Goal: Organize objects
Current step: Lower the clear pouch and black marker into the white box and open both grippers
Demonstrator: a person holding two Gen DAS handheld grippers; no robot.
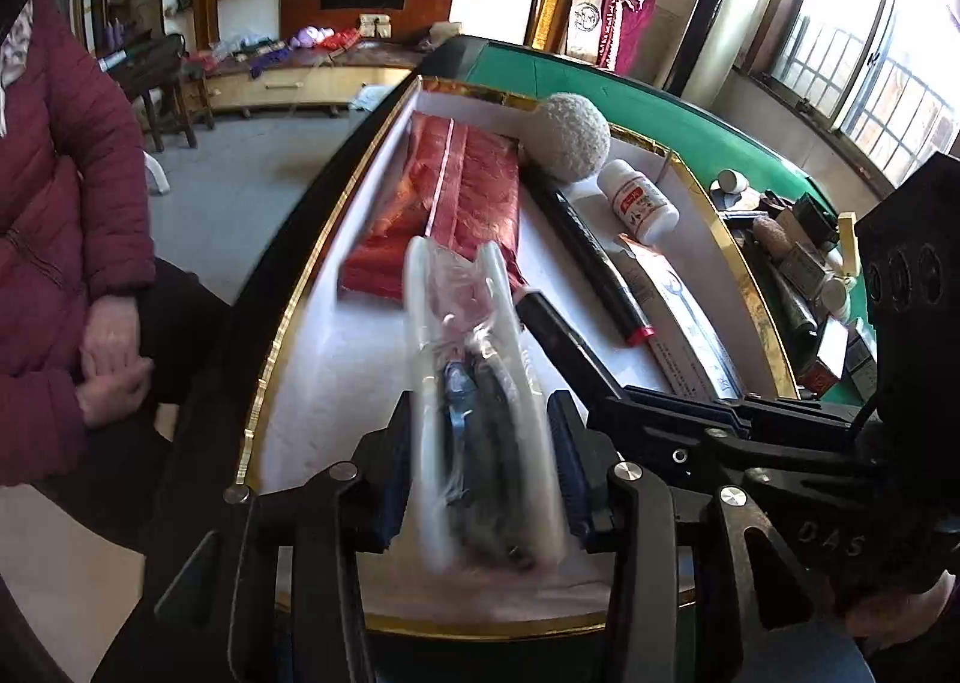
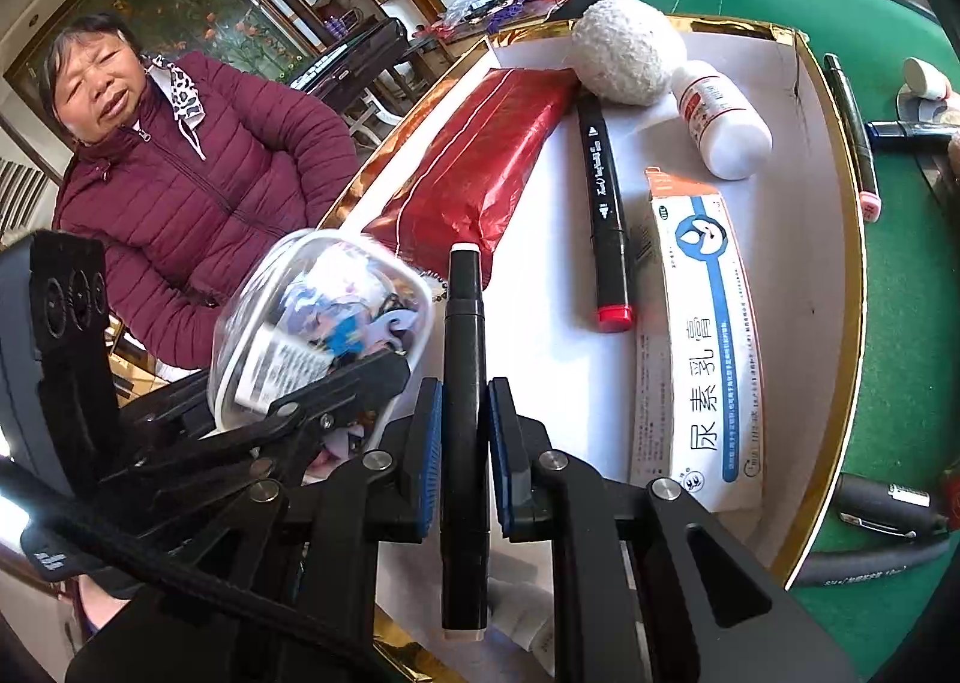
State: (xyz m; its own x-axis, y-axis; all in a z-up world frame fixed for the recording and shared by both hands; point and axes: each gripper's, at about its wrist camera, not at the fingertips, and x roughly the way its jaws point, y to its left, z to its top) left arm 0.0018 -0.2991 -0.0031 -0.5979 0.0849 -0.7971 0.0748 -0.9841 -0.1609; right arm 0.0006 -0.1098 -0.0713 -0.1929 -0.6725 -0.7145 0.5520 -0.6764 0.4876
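Note:
A clear pouch of small items stands on edge between the blue pads of my left gripper. The pouch is blurred and the pads sit beside it without squeezing. It hangs over the near end of a white, gold-rimmed box. My right gripper is shut on a black marker with pale caps, held over the same box. Inside lie a red packet, a woolly white ball, a white bottle, a red-capped marker and an ointment carton.
A person in a maroon jacket sits close to the box's left side, hands in lap. On the green table right of the box lie pens, small bottles and cartons. A dark tube lies near the front right.

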